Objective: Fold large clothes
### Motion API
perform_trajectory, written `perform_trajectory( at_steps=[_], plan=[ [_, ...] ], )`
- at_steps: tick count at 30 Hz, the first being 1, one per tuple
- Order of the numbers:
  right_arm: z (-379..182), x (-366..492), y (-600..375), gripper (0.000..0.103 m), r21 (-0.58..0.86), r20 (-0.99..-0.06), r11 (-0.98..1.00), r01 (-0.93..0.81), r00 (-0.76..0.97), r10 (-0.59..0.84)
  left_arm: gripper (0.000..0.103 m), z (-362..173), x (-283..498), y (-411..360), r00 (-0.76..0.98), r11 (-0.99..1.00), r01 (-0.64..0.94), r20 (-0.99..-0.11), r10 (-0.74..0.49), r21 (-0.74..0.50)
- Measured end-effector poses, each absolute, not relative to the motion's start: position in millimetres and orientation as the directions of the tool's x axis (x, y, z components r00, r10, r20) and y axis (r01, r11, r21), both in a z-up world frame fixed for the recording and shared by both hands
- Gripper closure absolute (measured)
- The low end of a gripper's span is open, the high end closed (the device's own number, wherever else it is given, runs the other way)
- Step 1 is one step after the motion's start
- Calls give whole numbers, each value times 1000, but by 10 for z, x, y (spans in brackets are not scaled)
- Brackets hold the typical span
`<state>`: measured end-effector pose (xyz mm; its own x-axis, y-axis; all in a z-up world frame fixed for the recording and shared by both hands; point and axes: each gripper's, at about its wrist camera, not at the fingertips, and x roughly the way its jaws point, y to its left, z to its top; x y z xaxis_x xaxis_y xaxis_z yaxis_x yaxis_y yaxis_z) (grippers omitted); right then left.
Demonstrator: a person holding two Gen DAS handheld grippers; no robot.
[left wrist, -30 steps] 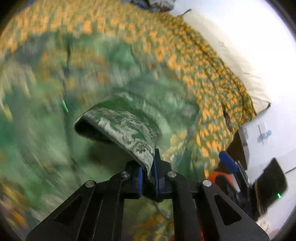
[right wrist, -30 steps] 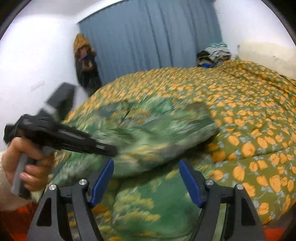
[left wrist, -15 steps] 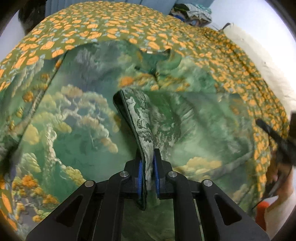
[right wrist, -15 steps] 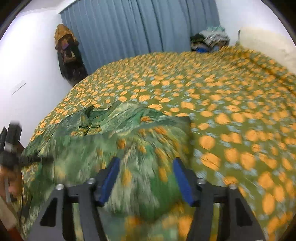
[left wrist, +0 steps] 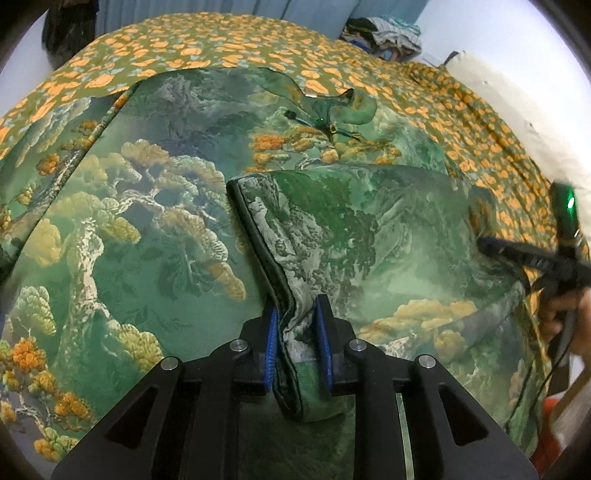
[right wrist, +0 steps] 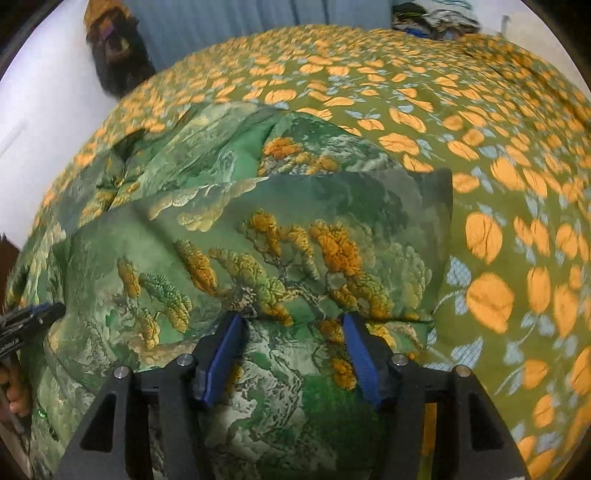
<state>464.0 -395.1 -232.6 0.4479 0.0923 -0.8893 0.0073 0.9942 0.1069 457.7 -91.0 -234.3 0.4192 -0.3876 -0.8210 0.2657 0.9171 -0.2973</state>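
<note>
My right wrist view is smeared toward its 3 o'clock edge, and both views cut the green landscape-print garment (left wrist: 177, 206) off at their lower rims, so I cannot see its full outline. The right gripper (left wrist: 487, 245) shows in the left view only as a blurred black bar at 3 o'clock.

My left gripper (left wrist: 298, 345) has its blue pads slightly apart, with the garment's dark-edged hem running up between them toward 12 o'clock; I cannot tell whether the pads still press the cloth. In the right view, the right gripper (right wrist: 291, 354) has its jaws spread wide, and a folded-over layer of the garment (right wrist: 280, 258) lies just beyond them with cloth bulging up between the fingers.

The garment lies spread on an olive bedspread with orange flowers (right wrist: 480, 155). Behind it are a blue curtain (right wrist: 229, 22) at 12 o'clock, a heap of clothes (left wrist: 384, 33) near 1 o'clock and white walls.
</note>
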Motion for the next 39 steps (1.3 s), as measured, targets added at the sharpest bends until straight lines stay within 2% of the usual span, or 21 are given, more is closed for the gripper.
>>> perform_trajectory(
  at_steps=[5,8,11,15,22,27,31,33,35,37,38,39],
  plan=[
    [-1783,4654,-3934,44,116,-793,992,59,607,56,82,-2370,4563,-895,434,919,272,-816,-382,-285],
    [-1972,4857,-3945,44,176,-823,979,103,561,89,82,-2367,4546,-915,444,923,278,-816,-370,-267],
    [-2451,4940,-3918,44,173,-876,976,133,474,91,82,-2376,4534,-946,455,927,281,-815,-358,-250],
    [-2364,4715,-3808,44,130,-856,984,123,515,49,82,-2399,4545,-920,456,925,281,-813,-363,-256],
    [-2270,3772,-3827,44,154,-840,987,39,531,110,82,-2414,4519,-901,462,923,282,-806,-371,-263],
    [-2531,3907,-3907,44,223,-846,971,81,511,152,82,-2420,4508,-912,466,927,282,-809,-358,-248],
    [-2529,3970,-3823,44,162,-858,981,108,507,86,81,-2375,4498,-905,464,928,277,-811,-356,-248],
    [-2458,3904,-3746,44,107,-851,988,109,524,34,72,-2305,4448,-853,460,929,259,-813,-358,-262],
    [-2288,3703,-3664,44,32,-825,993,113,563,-37,47,-2192,4311,-763,455,932,240,-817,-354,-271],
    [-2116,3416,-3572,39,14,-796,993,114,602,-58,28,-2079,4110,-674,454,934,248,-821,-347,-257],
    [-2052,3283,-3542,34,28,-786,993,113,617,-48,23,-2016,3961,-622,453,936,260,-825,-337,-239],
    [-1994,3177,-3514,32,39,-777,993,112,629,-40,22,-1967,3816,-570,455,935,275,-826,-332,-225]
  ],
)
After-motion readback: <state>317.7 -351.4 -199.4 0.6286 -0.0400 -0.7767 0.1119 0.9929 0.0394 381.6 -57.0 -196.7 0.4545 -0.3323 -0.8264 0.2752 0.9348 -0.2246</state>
